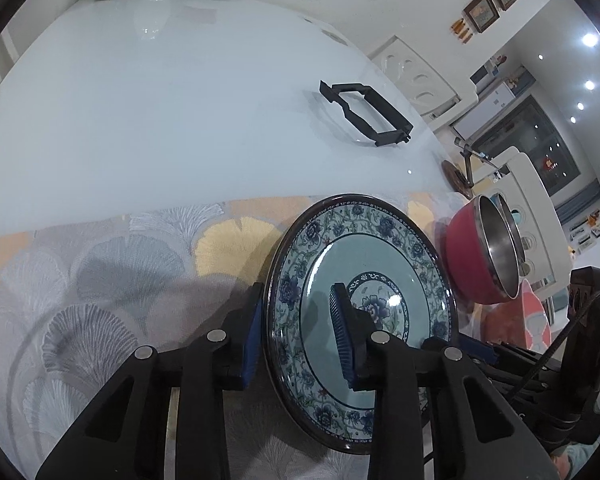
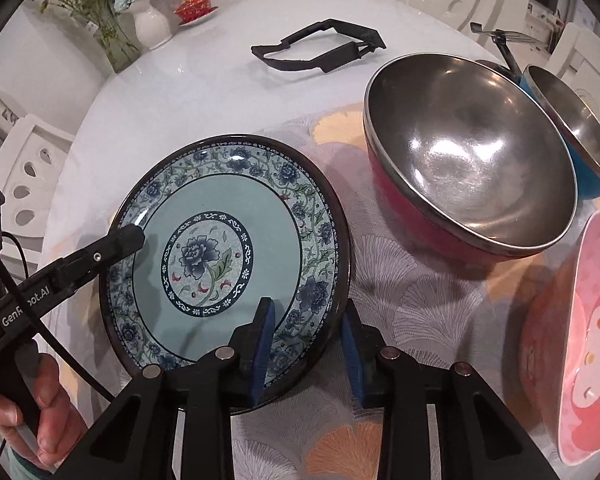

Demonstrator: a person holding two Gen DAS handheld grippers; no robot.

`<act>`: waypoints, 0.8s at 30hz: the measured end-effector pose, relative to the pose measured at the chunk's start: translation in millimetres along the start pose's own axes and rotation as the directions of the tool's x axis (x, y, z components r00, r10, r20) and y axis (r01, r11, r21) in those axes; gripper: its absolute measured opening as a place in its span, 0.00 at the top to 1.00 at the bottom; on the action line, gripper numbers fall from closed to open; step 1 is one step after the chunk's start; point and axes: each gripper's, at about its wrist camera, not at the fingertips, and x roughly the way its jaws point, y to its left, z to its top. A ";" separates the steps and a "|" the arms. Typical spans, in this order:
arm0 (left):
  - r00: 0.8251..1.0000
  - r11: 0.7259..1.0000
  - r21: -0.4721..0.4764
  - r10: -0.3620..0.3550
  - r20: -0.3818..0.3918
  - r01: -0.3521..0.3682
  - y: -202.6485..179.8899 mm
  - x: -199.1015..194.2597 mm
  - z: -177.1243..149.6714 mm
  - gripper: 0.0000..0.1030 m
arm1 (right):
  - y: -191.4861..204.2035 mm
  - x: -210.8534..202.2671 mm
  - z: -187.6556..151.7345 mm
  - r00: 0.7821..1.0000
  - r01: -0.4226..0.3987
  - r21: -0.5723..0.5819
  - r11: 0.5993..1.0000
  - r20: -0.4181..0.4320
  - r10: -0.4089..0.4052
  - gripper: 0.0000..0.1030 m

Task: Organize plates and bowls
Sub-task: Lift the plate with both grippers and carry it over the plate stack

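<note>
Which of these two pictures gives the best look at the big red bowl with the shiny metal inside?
The right wrist view: the red bowl sits large and near, its whole steel inside open to the camera. The left wrist view shows the same bowl small at the edge, seen mostly from the side, its inside barely visible.

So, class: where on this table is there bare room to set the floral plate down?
Free: white tabletop between vase and black frame. Crowded: right of the floral plate, where red bowl, blue bowl and pink plate cluster.
</note>
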 end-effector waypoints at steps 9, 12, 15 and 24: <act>0.998 0.997 0.048 0.059 -0.001 -0.059 -4.2 -27.6 -34.0 0.72 | 6.0 -10.3 -19.2 0.996 -0.073 -0.064 0.995 -0.057 0.070 0.70; 0.998 0.998 0.015 0.061 -0.008 -0.060 2.6 -42.7 -54.4 0.72 | 14.9 -22.7 -34.1 0.994 -0.101 -0.128 0.987 -0.060 0.093 0.70; 0.994 0.994 0.010 0.107 0.006 -0.107 3.0 -61.2 -72.5 0.72 | 25.3 -37.7 -52.1 0.983 -0.175 -0.193 0.965 -0.089 0.160 0.70; 0.981 0.984 -0.042 0.175 0.085 -0.172 -6.1 -128.5 -118.6 0.72 | 55.4 -99.5 -93.3 0.967 -0.247 -0.359 0.900 -0.033 0.252 0.69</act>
